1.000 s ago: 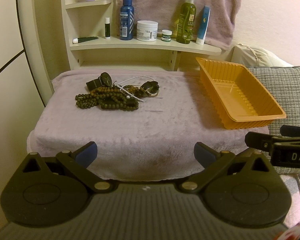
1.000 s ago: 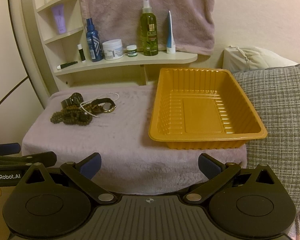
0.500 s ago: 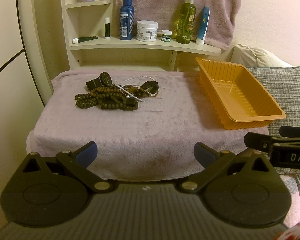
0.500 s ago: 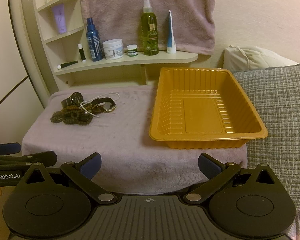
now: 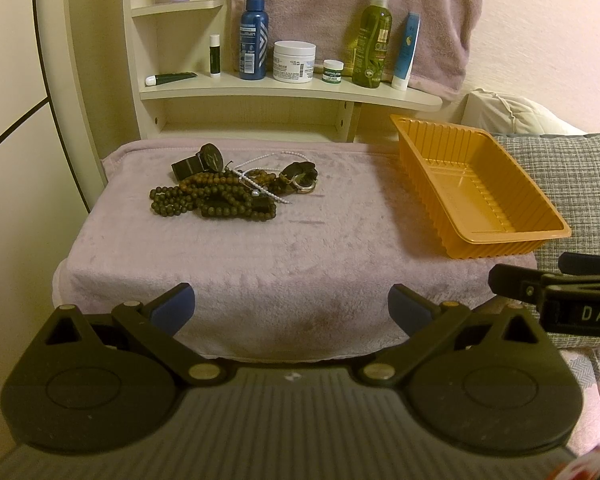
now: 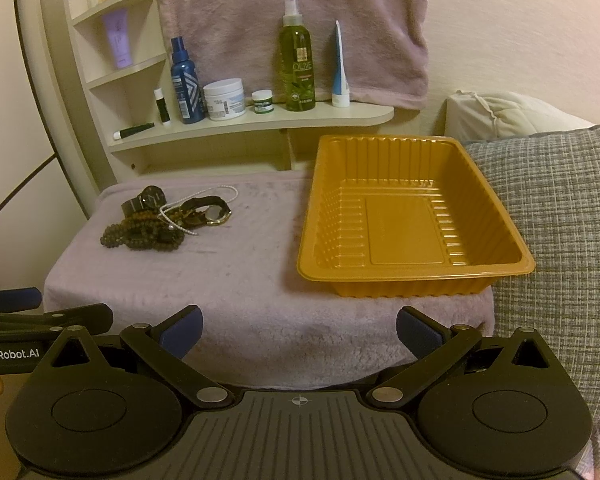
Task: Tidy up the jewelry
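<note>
Left wrist view shows the left gripper [image 5: 291, 308] and right gripper [image 6: 299, 330] side by side, fingers spread wide, well short of the beads [image 5: 216, 200].

- Left tongs [image 5: 292, 310] stand wide apart before the near edge of the table [image 5: 260, 256]; nothing between them.
- Jewelry pile [image 5: 228, 194] lies on the table, ahead of the left tongs, toward the far side.
- Tray [image 6: 412, 216] sits on the table straight ahead of the right tongs [image 6: 300, 328], right of the pile and well apart from it.
- Right tongs likewise parted, short of the table edge.
- Shelf [image 6: 260, 122] runs behind the table, carrying bottles [image 6: 298, 64] and jars [image 6: 225, 99].
- Cushion [image 6: 560, 220] lies right of the tray, just beside it.
- Each tool shows at the other's side, near.
</note>
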